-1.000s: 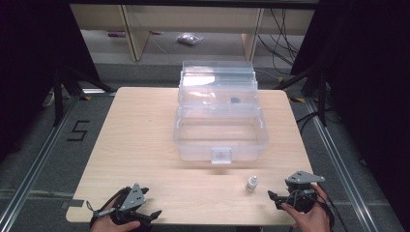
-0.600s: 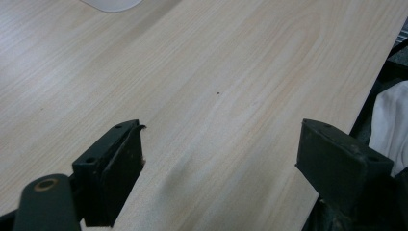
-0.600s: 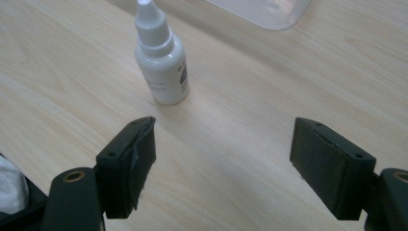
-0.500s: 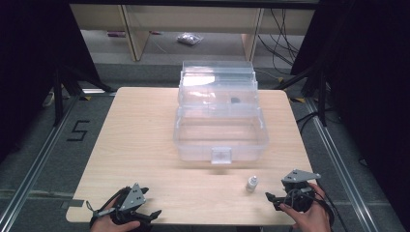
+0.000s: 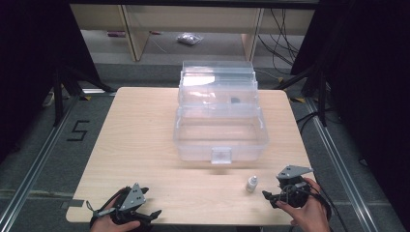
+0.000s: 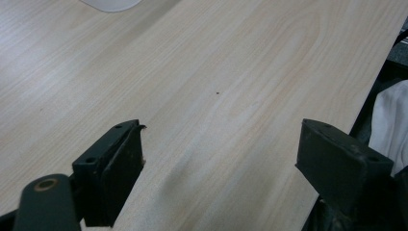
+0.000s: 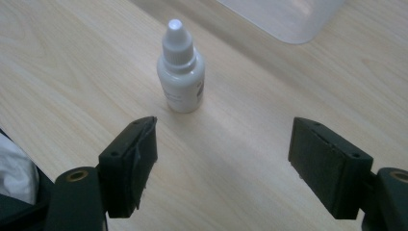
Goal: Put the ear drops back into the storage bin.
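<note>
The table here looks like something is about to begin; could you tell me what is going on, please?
A person holds a hand-held gripper in each hand at the near edge of the wooden table. The right hand-held gripper is open and pointed at a small white dropper bottle, which stands upright just ahead of its jaws, untouched. The left hand-held gripper is open over bare wood. A clear plastic box sits open mid-table.

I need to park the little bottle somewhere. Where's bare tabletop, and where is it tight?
Free: the wide strip of table left of the clear box, and the front band between the left gripper and the dropper bottle. Tight: the front right corner, where the bottle stands just ahead of the open right gripper.
</note>
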Tool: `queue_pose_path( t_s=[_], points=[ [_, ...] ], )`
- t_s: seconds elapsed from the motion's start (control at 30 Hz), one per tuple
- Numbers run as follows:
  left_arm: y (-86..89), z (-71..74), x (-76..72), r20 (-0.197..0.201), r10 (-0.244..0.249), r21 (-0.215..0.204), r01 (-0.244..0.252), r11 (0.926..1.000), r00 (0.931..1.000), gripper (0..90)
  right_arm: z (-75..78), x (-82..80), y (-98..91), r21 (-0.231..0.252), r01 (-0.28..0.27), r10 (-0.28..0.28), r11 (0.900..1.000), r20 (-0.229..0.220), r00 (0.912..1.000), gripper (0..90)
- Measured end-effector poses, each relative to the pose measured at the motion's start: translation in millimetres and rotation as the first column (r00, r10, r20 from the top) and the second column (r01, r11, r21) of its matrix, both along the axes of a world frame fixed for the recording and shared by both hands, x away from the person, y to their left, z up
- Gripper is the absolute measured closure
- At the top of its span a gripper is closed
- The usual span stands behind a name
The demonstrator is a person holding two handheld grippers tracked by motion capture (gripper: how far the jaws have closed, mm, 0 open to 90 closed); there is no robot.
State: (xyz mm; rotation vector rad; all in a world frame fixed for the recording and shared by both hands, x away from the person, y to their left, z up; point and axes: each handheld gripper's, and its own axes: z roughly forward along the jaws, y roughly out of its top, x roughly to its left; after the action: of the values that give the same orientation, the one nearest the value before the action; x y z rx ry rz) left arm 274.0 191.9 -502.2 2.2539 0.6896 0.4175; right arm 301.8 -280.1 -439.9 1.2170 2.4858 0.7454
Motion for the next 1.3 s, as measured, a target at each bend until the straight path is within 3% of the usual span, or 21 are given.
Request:
queue_pose_path(
  t_s=[0.07,0.13,0.23,0.3,0.33,0.4,0.43,0.53,1.0,1.3],
  points=[
    [0.0,0.0,0.0,-0.001,0.000,0.000,0.000,1.0000,1.0000,15.9,0.2,2.8,4.0,-0.013,-0.024,0.024,0.9996,0.003,0.9997,26.9],
    [0.0,0.1,0.0,0.000,0.000,0.000,0.000,1.0000,1.0000,15.9,1.0,2.4,7.3,-0.012,-0.014,0.013,0.9998,-0.024,0.9996,27.3],
    [0.0,0.1,0.0,-0.001,-0.001,0.000,0.001,1.0000,1.0000,15.9,-1.6,6.2,7.5,-0.036,-0.043,0.042,0.9984,-0.014,0.9990,27.4],
    [0.0,0.3,-0.2,-0.002,-0.002,-0.002,0.002,1.0000,1.0000,15.9,-0.9,6.4,9.9,-0.036,-0.031,0.030,0.9989,-0.032,0.9990,27.6],
    [0.0,0.2,-0.2,-0.002,-0.001,-0.002,0.001,1.0000,1.0000,15.9,-1.1,9.1,9.4,-0.054,-0.062,0.062,0.9966,-0.014,0.9980,27.7],
    [-1.1,-0.2,-1.5,-0.012,0.002,-0.035,-0.002,0.9994,0.9999,16.0,0.6,10.9,11.7,-0.054,-0.061,0.061,0.9967,-0.006,0.9981,27.7],
    [0.7,0.6,0.3,-0.003,-0.008,0.001,0.008,1.0000,1.0000,16.0,0.9,12.3,11.6,-0.066,-0.079,0.079,0.9946,0.001,0.9968,27.8],
    [0.1,0.2,-0.2,0.000,0.002,-0.005,-0.002,1.0000,1.0000,15.9,3.8,14.7,16.0,-0.073,-0.081,0.081,0.9940,-0.004,0.9967,27.8],
    [0.5,0.7,-1.0,0.000,0.003,-0.020,-0.003,0.9998,1.0000,15.9,8.1,26.2,34.4,-0.122,-0.130,0.125,0.9840,-0.049,0.9909,28.5],
    [1.1,1.1,-0.3,-0.001,0.005,-0.012,-0.005,0.9999,1.0000,15.9,9.2,37.0,48.2,-0.173,-0.169,0.153,0.9704,-0.100,0.9831,30.7]
  ],
)
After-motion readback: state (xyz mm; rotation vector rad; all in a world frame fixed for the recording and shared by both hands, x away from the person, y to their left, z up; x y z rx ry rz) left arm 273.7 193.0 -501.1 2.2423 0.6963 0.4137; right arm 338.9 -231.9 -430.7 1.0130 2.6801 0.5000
